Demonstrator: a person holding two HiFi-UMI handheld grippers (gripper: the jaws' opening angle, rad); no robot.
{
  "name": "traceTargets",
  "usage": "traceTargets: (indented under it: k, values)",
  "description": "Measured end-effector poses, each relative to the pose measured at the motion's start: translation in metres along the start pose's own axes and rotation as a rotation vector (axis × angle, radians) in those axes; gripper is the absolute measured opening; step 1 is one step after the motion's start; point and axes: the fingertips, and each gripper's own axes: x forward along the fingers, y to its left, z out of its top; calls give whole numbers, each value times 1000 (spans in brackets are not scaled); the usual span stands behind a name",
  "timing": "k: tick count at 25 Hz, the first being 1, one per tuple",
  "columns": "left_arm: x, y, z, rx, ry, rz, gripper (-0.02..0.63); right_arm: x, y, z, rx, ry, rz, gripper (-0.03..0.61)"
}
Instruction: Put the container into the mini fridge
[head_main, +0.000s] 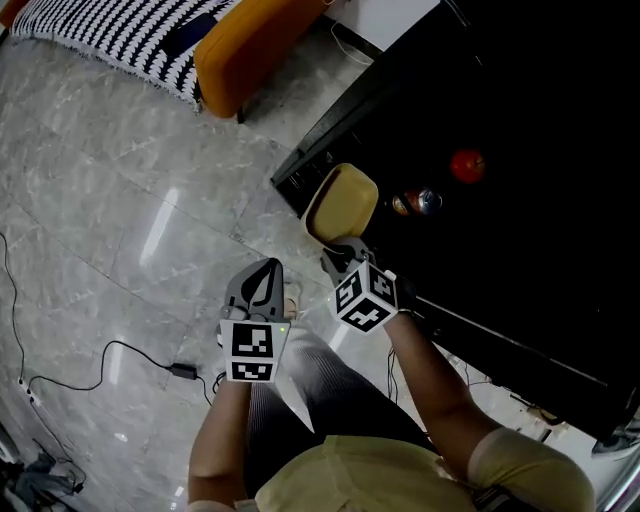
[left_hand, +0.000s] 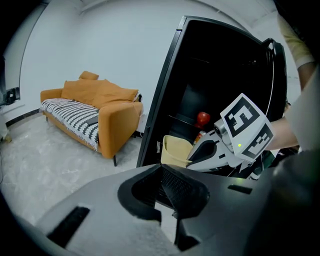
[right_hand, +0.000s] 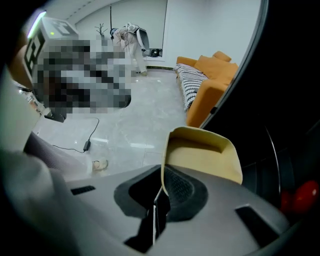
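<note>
Our right gripper clamps the beige container by its rim, holding it upright at the open mini fridge's threshold, not yet inside. Our left gripper, jaws together and empty, hangs beside it, likely keeping clear.

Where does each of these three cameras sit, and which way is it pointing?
Head view: on the person's head, aimed steeply down at the floor; shows both forearms, the left gripper, and the right gripper holding the yellow container at the open fridge.
Left gripper view: rides the left gripper, looking along its shut, empty jaws toward sofa and fridge.
Right gripper view: rides the right gripper, looking along jaws pinching the container's wall.
Shared: all three show the container.
</note>
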Motion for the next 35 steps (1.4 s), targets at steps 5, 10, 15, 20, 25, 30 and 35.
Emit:
traceTargets:
  k: [5,10,15,20,25,30,35]
  values:
    - [17,3,0,7,13,-9,23,7,-17,-7,15,4,-22,35]
    - [31,6,0,3,8,-12,23,13,-34,-11,25,19,-59,35]
    - [47,4,2,3,2,-22,23,15,-47,-17,53,35,-101,35]
    - [61,2,8,3,-5,-32,23,19,-59,-19,81,49,-135,35]
    - [74,7,13,10,-12,-34,23,25,-76,-15,95,49,-173,35]
    - [91,6,6,3,0,-42,23,32,-86,-21,151,41,-188,35]
    - [103,10,12,6,0,-43,23,37,-91,-24,162,51,-194,35]
